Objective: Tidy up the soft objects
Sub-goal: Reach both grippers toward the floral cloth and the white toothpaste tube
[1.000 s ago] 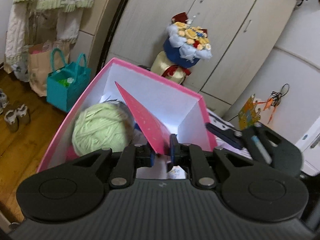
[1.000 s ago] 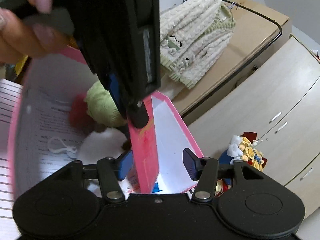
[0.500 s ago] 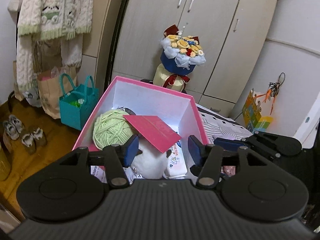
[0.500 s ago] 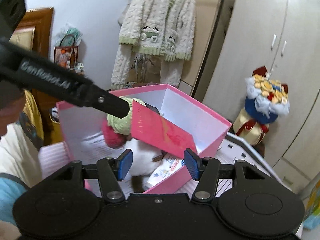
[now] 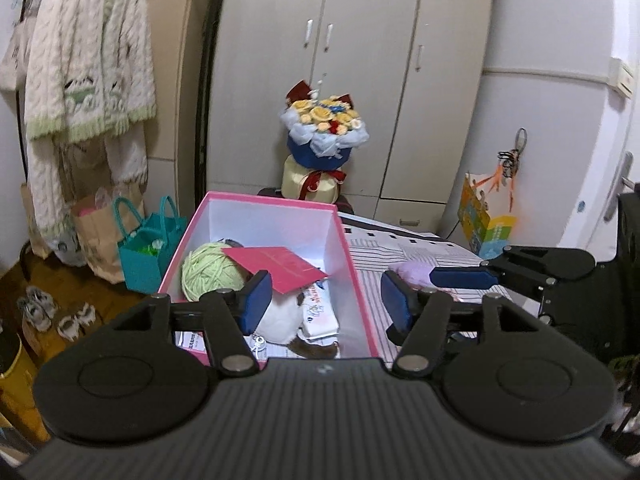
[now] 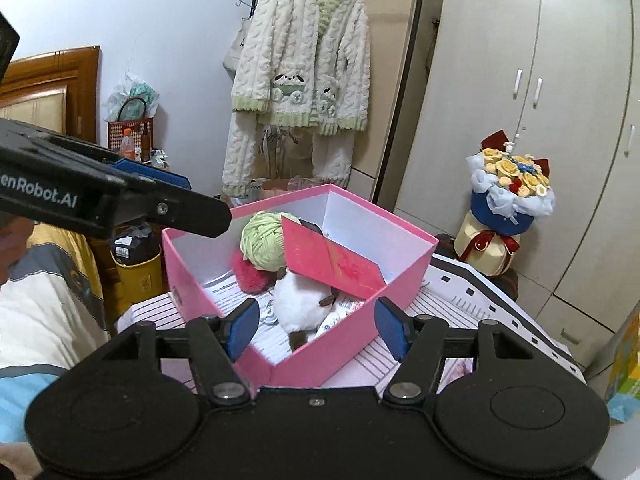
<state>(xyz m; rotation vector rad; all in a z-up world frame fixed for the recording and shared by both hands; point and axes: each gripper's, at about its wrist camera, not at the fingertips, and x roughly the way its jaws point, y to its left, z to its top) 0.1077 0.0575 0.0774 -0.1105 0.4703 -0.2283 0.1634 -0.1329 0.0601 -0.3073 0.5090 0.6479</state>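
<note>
Above the pink box [image 6: 332, 344], both tools, left [image 5: 326, 300] and right [image 6: 314, 328], have just been opening, empty.

Bouquet [image 5: 323, 132] before wardrobe [image 5: 360, 60]; cardigan [image 6: 300, 68] hanging.

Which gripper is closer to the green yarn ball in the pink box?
Probably left. The left gripper hangs over the box's near end, the yarn ball just past its fingers. The right gripper is beside the box, over the bed. Both have just been opening, holding nothing.
</note>
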